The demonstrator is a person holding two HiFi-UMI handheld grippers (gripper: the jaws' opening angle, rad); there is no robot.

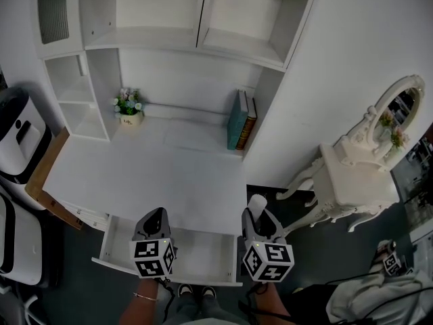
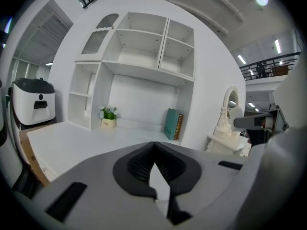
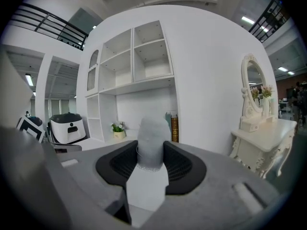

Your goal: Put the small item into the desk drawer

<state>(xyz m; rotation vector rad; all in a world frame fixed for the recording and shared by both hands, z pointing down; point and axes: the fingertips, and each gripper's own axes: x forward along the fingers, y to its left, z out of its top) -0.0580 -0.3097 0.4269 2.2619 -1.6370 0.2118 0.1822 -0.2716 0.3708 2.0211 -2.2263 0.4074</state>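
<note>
The right hand-held gripper (image 1: 258, 214) pinches a small pale cylinder (image 3: 152, 139) between widely spread jaws, near the open drawer's (image 1: 203, 252) right end. The left hand-held gripper (image 2: 154, 150) is pressed together, empty.

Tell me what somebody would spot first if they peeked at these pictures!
First, the two grippers at the bottom: the right gripper squeezes a small white item, while the left gripper is shut with nothing in it. Just below them the desk drawer stands open. Farther back on the white desk sit a little flower pot and a teal book.
</note>
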